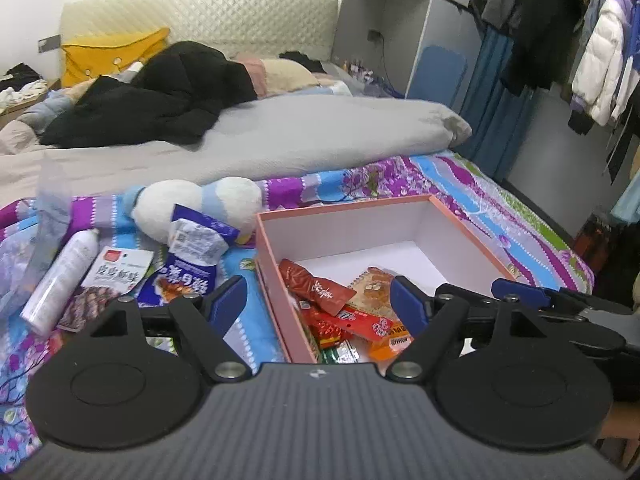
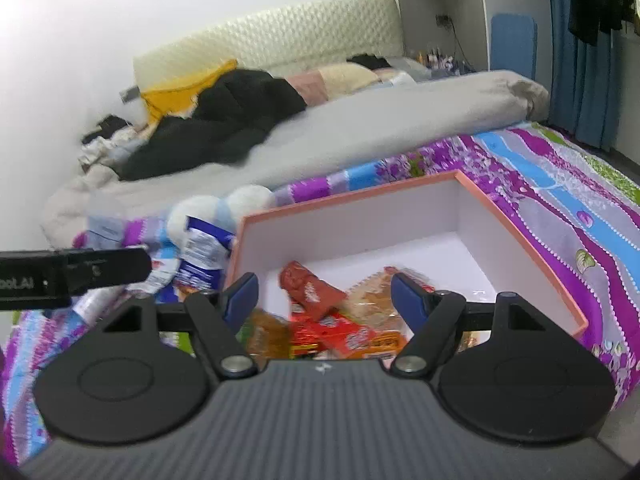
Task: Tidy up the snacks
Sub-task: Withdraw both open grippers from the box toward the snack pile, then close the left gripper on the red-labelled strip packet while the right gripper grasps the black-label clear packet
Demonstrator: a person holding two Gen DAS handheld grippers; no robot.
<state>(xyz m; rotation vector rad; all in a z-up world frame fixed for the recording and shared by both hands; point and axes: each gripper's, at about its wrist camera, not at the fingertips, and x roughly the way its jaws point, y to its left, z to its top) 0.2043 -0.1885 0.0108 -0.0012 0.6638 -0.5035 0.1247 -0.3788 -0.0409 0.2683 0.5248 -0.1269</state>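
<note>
Left wrist view: both grippers wide and empty, left gripper (image 1: pixel 320 304) and right gripper (image 2: pixel 324 300) over the pink box (image 1: pixel 348 208).
Next, reach left to the blue packet (image 1: pixel 180 280) on the bed, pinch its flat edge, then lift it over the box wall.

Each gripper has a dark grey housing with fine parallel ribbing and a small white logo centred at its front edge. Relative to that logo, two matte black circular discs with a raised inner ring sit to either side. Black linkage arms with triangular cut-outs run forward from silver round-head pivot screws. The left gripper (image 1: pixel 318 304) and right gripper (image 2: pixel 325 300) each end in two blue wedge-shaped fingers (image 1: pixel 228 300). In the right wrist view, the left unit's black side body carries white lettering, partly cut off.
</note>
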